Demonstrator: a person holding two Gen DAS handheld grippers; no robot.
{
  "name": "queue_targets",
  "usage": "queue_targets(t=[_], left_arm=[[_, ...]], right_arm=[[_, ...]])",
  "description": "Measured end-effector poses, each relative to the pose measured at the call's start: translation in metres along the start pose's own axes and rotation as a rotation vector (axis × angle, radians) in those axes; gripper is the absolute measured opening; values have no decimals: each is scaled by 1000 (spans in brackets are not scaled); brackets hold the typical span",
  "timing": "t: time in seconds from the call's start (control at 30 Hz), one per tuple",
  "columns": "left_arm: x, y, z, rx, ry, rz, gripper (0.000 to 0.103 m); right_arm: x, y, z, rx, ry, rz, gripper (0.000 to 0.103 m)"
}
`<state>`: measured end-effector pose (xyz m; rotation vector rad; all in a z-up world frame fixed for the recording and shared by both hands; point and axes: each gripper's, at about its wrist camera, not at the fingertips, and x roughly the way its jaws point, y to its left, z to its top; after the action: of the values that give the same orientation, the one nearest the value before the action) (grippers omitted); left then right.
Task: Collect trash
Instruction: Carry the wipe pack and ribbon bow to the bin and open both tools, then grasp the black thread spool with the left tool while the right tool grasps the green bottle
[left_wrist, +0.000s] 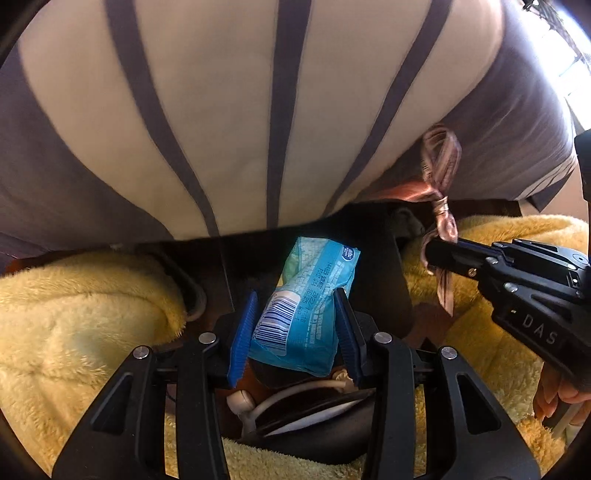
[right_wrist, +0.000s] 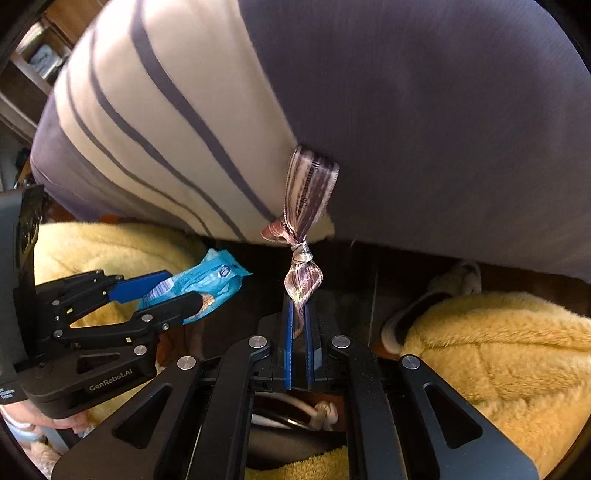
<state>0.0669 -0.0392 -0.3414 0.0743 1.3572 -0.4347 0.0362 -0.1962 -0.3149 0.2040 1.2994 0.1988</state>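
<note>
A light blue snack wrapper with a barcode sits between the blue pads of my left gripper, which is shut on it and points steeply down. The right wrist view shows the same wrapper in the left gripper at the left. A pink knotted ribbon stands up from my right gripper, whose jaws are closed on its lower tail. The left wrist view has the ribbon and the right gripper at the right.
A cream and grey-purple striped cushion fills the top of both views. Yellow fleece fabric lies on both sides. Below the grippers is a dark container with a white cord. A slipper rests on the dark floor.
</note>
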Motion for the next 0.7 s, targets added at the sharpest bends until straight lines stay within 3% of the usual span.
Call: queue_targets(t=[0.23, 0.37, 0.53, 0.63, 0.7], left_arm=[[12, -5, 1, 9, 50, -15, 54], [9, -4, -5, 11, 31, 3, 61], [-12, -1, -6, 6, -29, 27, 69], [-37, -2, -6, 23, -97, 62, 76], [-55, -2, -3, 36, -153, 80, 81]], right_arm=[[14, -9, 5, 26, 47, -11, 12], [12, -10, 5, 24, 30, -20, 45], [-8, -5, 7, 16, -25, -46, 48], [-31, -2, 10, 9, -90, -69, 54], [-53, 0, 13, 2, -159, -81, 64]])
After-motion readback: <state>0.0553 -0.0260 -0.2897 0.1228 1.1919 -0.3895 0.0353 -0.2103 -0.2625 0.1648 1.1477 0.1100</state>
